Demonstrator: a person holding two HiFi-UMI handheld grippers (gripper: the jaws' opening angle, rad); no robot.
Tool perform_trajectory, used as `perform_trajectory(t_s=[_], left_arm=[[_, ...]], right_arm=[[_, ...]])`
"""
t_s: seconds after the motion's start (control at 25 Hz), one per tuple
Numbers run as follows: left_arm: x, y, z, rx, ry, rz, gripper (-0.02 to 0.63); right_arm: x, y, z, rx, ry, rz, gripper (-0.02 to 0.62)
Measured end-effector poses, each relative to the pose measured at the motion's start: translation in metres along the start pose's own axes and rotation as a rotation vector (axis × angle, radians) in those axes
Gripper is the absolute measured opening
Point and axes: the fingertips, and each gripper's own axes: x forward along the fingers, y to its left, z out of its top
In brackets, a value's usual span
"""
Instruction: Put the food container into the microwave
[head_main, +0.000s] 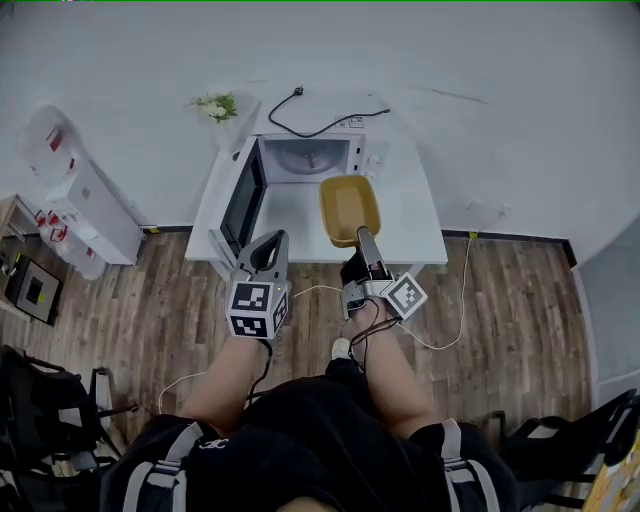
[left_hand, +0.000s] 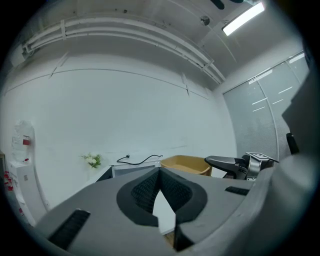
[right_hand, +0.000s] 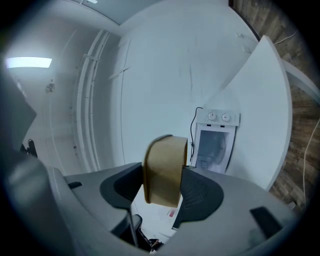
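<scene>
The right gripper (head_main: 365, 238) has its jaws clamped on the near rim of the tan food container (head_main: 348, 205), which sits just in front of the open microwave (head_main: 305, 158). The left gripper (head_main: 270, 243) hangs by the microwave's door (head_main: 241, 205) with its jaws pressed together, nothing in them.

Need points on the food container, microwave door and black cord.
food container (head_main: 347, 205), head view, inner floor of the tan tub.
microwave door (head_main: 244, 198), head view, dark window of the open door.
black cord (head_main: 312, 134), head view, middle of its run.
</scene>
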Motion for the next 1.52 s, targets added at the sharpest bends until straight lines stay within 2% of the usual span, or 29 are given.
perform_trajectory(t_s=[0.52,0.72,1.0,1.28,1.52], left_arm=[[0.171,0.038,-0.001,-0.029,0.072,0.093,0.012],[0.22,0.051,-0.005,-0.037,0.096,0.137,0.012],[0.253,0.084,-0.025,-0.049,0.14,0.169,0.012],[0.274,0.127,-0.042,-0.088,0.164,0.165,0.012],[0.282,0.158,-0.052,-0.088,0.185,0.175,0.012]], right_arm=[[0.132,-0.113,0.073,0.087,0.098,-0.058,0.229],[0.173,-0.16,0.084,0.118,0.163,-0.103,0.228],[0.216,-0.205,0.075,0.144,0.201,-0.151,0.229],[0.274,-0.255,0.068,0.121,0.191,-0.208,0.229],[0.319,-0.296,0.058,0.114,0.185,-0.258,0.229]])
